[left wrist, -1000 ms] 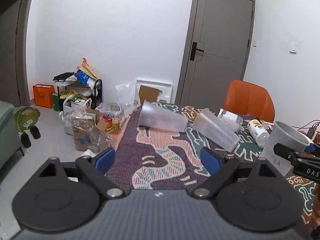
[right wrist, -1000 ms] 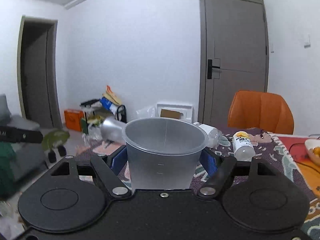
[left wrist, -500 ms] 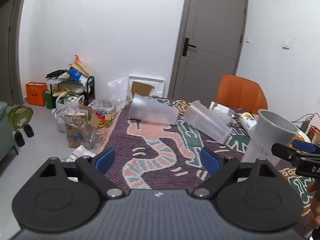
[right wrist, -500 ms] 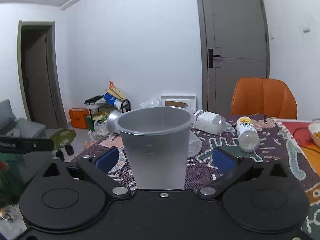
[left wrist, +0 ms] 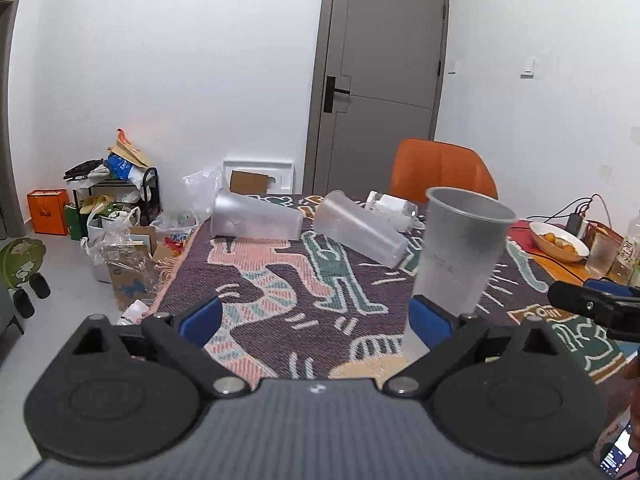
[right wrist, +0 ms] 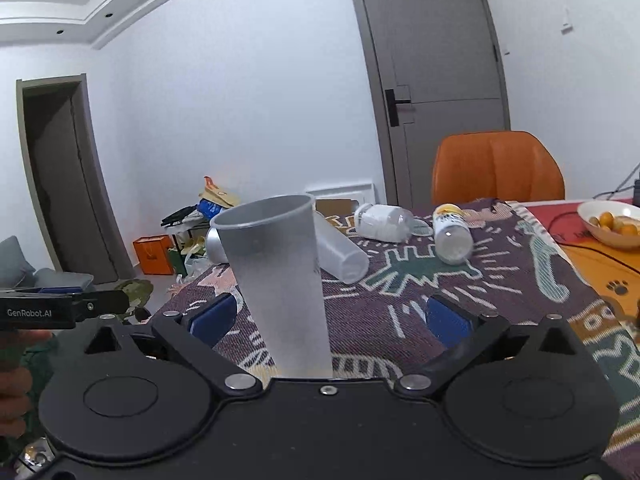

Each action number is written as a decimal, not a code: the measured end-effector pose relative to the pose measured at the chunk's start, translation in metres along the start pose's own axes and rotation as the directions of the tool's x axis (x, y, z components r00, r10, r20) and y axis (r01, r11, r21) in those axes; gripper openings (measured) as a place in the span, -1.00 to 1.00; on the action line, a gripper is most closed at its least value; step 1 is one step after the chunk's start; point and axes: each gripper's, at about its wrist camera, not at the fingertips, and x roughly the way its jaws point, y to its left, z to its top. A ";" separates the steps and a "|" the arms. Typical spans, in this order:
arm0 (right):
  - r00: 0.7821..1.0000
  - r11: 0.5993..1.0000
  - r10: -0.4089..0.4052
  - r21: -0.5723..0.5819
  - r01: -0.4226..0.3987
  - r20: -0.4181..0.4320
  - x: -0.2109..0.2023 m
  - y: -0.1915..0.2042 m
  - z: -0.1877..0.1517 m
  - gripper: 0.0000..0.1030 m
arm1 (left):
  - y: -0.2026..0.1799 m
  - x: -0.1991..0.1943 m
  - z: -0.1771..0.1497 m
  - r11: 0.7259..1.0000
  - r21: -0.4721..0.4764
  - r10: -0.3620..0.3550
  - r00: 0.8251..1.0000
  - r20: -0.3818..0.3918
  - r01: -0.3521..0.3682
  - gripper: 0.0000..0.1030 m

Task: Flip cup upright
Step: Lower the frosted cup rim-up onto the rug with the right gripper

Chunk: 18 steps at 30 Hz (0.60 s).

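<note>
Cup (right wrist: pixel 280 284) stood upright between the wide, not touching right tongs (right wrist: pixel 328 316); left tongs (left wrist: pixel 316 316) wide too. Two cups (left wrist: pixel 256 220) (left wrist: pixel 360 234) lay behind, near the far table (left wrist: pixel 280 304) edge.

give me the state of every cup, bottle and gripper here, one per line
grey cup: upright, mouth up, released
left frosted cup: on its side
middle frosted cup: on its side
white bottle: on its side
yellow-capped bottle: on its side
left gripper: open
right gripper: open
</note>
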 end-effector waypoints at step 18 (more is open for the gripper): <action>1.000 0.999 0.020 -0.025 -0.021 -0.017 -0.071 -0.001 -0.008 1.00 | -0.025 -0.063 -0.019 1.000 0.031 0.006 0.999 0.034 -0.007 1.00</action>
